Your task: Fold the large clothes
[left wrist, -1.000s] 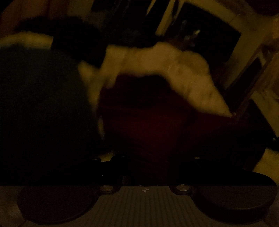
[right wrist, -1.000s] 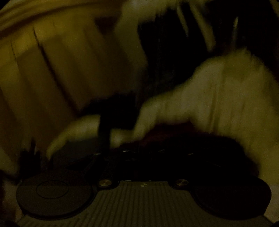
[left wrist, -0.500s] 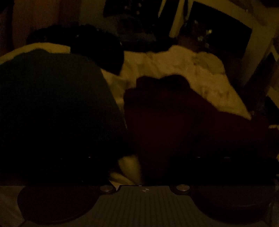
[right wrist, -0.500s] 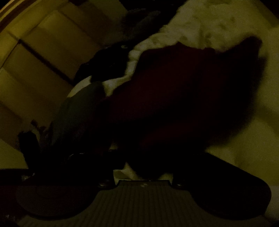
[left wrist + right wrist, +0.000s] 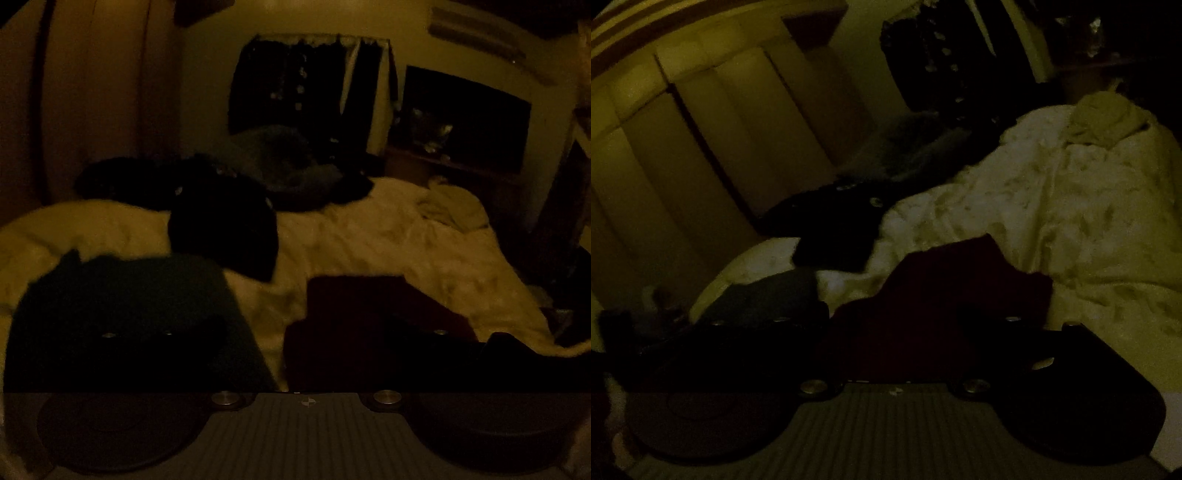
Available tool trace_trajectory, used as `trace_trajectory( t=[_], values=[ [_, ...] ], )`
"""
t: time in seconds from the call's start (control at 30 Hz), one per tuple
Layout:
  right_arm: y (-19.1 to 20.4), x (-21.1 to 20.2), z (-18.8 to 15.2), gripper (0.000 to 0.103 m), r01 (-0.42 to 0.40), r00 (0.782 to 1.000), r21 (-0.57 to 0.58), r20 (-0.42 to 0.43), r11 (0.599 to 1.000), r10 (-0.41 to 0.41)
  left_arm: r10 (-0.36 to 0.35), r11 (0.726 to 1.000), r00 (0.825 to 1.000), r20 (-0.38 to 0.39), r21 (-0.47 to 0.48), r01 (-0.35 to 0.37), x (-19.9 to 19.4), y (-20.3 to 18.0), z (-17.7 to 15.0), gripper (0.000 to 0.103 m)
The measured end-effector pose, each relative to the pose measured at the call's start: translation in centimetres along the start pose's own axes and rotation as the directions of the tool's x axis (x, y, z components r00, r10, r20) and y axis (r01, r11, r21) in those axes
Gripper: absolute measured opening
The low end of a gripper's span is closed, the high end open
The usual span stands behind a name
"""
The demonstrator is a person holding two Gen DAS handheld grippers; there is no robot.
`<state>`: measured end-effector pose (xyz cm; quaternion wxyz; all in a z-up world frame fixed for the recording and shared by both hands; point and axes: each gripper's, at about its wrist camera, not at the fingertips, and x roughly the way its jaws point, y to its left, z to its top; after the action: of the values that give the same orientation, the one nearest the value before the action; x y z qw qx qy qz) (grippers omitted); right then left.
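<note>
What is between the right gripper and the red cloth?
Nothing visible. The red cloth lies on the pale blanket straight ahead of the open right gripper. The green cloth lies off to its left.

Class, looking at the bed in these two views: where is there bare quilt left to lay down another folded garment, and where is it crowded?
Bare pale quilt lies right of the black garment, beyond the dark red garment, up to the crumpled light cloth. A narrow strip separates the red piece and the dark green garment. The headboard end is crowded with dark clothes.
</note>
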<state>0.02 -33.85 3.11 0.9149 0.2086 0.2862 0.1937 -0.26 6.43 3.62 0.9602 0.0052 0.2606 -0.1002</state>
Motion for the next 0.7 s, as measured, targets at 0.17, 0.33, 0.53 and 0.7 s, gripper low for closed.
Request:
trace_trajectory(
  t=[0.17,0.33,0.53,0.7],
  values=[
    [-0.9,8.9,2.0,0.079,0.118,0.989,-0.032,-0.091,0.993,-0.120,-0.020,0.986,0.996,-0.090,0.164,0.035,7.1,-3.7,1.4,0.103],
    [-2.4,16.5,3.8,0.073,0.150,0.980,0.006,-0.134,0.989,-0.148,-0.044,0.985,0.978,-0.202,0.158,0.077,13.9,-6.2,0.8,0.103],
    [-4.8,24.8,1.4,0.052,0.222,0.936,-0.059,-0.266,0.973,-0.230,-0.054,0.985,0.930,-0.363,0.131,0.109,18.4,-6.2,-5.0,0.103],
    [-6.8,22.5,0.0,0.017,0.201,0.974,0.064,-0.117,0.978,-0.193,-0.111,0.993,0.926,-0.361,0.001,0.119,18.6,-4.2,-6.4,0.103]
  ],
)
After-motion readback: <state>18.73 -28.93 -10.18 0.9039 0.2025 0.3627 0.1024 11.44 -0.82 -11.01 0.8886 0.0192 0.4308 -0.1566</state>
